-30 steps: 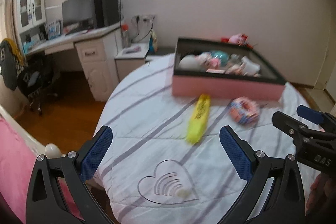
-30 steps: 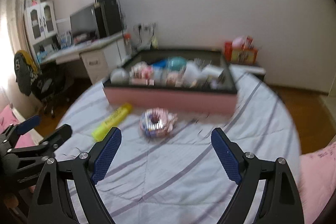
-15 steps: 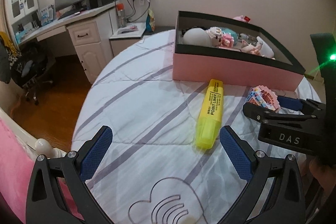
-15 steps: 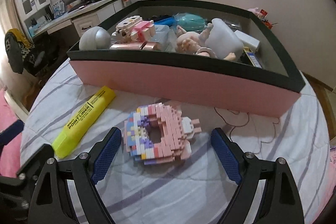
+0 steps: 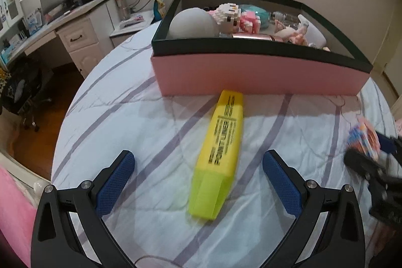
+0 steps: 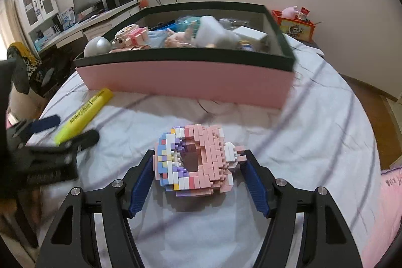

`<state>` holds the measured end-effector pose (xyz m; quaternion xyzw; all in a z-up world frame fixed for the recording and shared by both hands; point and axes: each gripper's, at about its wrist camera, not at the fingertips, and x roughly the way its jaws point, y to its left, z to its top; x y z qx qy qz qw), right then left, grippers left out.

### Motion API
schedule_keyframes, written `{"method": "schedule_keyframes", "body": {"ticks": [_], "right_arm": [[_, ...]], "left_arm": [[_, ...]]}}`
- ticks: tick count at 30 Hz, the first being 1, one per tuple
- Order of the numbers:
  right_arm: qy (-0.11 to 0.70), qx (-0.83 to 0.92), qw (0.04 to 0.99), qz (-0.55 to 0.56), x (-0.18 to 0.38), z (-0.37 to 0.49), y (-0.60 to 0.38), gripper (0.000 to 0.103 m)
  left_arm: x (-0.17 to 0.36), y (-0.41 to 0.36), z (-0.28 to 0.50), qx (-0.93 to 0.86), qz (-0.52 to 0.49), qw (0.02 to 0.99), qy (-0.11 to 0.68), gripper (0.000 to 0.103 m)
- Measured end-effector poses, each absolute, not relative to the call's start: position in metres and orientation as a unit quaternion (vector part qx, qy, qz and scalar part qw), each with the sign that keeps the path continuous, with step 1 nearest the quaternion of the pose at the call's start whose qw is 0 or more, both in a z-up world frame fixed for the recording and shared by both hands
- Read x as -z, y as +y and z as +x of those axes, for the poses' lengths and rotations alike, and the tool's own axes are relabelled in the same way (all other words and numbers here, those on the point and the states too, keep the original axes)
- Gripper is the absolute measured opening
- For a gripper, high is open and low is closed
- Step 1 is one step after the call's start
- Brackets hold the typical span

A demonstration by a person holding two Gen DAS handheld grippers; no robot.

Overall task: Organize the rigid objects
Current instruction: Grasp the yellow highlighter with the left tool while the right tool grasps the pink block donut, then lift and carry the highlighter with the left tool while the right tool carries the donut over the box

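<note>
The right tool (image 6: pixel 198 176) has just been narrowing its jaws around the brick donut (image 6: pixel 194 160), which sits between the blue pads; the pads look very close to its sides, but I cannot tell that they press yet. The donut lies on the striped bedcover (image 6: pixel 314 137), in front of the pink box (image 6: pixel 186 79) and near its front wall. The left tool (image 5: pixel 198 182) stands wide apart, straddling the near end of the yellow highlighter (image 5: pixel 221 152), whose far tip almost touches the pink box's front wall.

Risks, as I judge them: the donut is built of small bricks with protruding studs, so a squeeze on an odd corner could snap pieces off or tilt it out of the grip. The soft bedcover may give under either tool and let the thing sink or bunch fabric into the pads. The highlighter is smooth and tapered and could squirt forward against the box.

Count: 2 tools, 1 highlighter, 1 donut, 1 box already holding several toys, too crowded to number.
</note>
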<state>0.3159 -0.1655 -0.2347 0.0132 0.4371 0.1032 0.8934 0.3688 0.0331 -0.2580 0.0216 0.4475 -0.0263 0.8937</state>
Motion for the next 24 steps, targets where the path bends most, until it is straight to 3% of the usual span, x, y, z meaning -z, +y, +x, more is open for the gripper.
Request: {"method": "schedule_keyframes", "body": {"ticks": [3,5,8,10,24], "right_arm": [[0.436,-0.105,0.894,0.016,0.236,0.312,-0.176,0.069],[0.434,-0.106,0.894,0.019,0.236,0.31,-0.18,0.069],[0.432,-0.108,0.895,0.02,0.236,0.31,-0.181,0.069],[0.432,-0.107,0.896,0.018,0.235,0.31,-0.178,0.069],[0.424,-0.092,0.901,0.018,0.238,0.306,-0.179,0.069]], "left_arm": [[0.255,0.039,0.369,0.032,0.005,0.897,0.44,0.08],[0.251,0.04,0.368,0.036,0.002,0.899,0.436,0.055],[0.249,0.035,0.363,0.052,0.012,0.9,0.433,0.031],[0.247,0.032,0.357,0.055,0.014,0.9,0.432,0.027],[0.252,0.017,0.348,0.068,0.021,0.901,0.428,0.029]]}}
